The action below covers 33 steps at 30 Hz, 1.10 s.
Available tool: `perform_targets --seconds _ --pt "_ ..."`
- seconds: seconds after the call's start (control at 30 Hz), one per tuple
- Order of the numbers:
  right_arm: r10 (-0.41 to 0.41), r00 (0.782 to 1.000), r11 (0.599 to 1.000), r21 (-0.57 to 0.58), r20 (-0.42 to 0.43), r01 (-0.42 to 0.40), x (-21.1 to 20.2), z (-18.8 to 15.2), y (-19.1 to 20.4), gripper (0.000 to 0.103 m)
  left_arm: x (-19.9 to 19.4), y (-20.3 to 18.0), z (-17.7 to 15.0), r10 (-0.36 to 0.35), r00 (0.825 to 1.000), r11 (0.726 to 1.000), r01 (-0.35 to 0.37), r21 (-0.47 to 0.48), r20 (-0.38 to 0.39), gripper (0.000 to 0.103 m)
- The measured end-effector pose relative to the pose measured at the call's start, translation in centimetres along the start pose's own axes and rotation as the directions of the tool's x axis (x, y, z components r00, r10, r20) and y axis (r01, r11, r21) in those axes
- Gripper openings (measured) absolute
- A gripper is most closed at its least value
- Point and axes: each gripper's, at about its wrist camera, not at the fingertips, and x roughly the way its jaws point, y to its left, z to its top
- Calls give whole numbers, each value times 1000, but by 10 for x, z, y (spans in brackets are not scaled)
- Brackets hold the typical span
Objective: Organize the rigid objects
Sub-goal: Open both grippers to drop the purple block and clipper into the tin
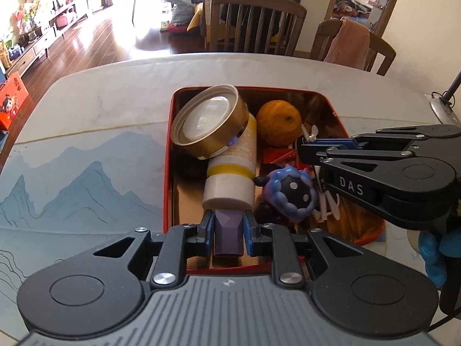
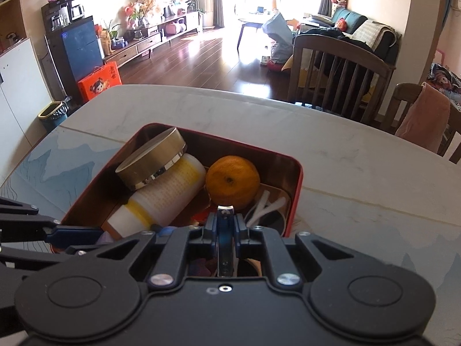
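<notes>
A red tin box sits on the table and holds a gold lid, a white and yellow bottle, an orange, a purple toy figure and white cable. My left gripper is shut on a purple faceted stick over the box's near end. My right gripper is shut on a thin metal nail clipper above the box's right side, near the orange.
The white marble table carries a blue mountain-print mat. Two wooden chairs stand at the far edge, one draped with a pink cloth. A silver object lies at the table's right.
</notes>
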Motion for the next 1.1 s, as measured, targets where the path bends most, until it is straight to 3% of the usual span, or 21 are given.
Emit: perform_targets --seconds 0.6,1.1 --pt "39 999 998 45 -9 -39 -15 -3 -10 23 12 -4 -1 -11 999 1000 11 7 -43 21" --pt "32 999 995 88 34 -35 -54 -8 -2 36 -25 -2 -10 -53 998 999 53 2 23 21"
